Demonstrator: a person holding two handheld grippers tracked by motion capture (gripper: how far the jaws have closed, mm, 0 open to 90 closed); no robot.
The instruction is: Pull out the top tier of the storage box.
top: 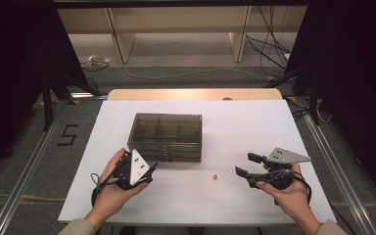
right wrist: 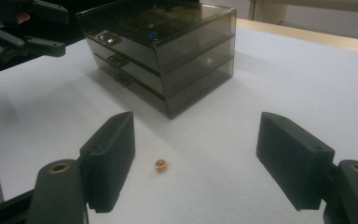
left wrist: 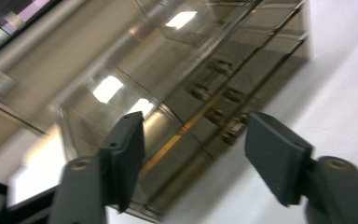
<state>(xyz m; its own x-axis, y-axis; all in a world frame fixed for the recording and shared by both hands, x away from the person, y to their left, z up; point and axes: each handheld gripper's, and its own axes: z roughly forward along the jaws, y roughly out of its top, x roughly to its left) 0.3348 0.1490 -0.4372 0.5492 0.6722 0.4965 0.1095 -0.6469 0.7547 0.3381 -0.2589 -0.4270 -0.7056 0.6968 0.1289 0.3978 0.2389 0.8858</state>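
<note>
Nearest, the right hand-held gripper (top: 242, 164) is held released, jaws apart, a small brass nut (top: 215, 176) lying at its 9 o'clock on the white tabletop (top: 254, 127). The left hand-held gripper (top: 152, 167), half-spread and gripping nothing, is pointed at the smoky drawer box (top: 166, 136) beyond.

Drawer box (top: 166, 136): on the table (top: 254, 122), centre. Small nut (top: 215, 176): on the table at 5 o'clock from the box, well apart from it. Left gripper (top: 149, 169): at 7 o'clock of the box, just beside its front. Right gripper (top: 245, 164): at 3 o'clock of the nut, near it.
</note>
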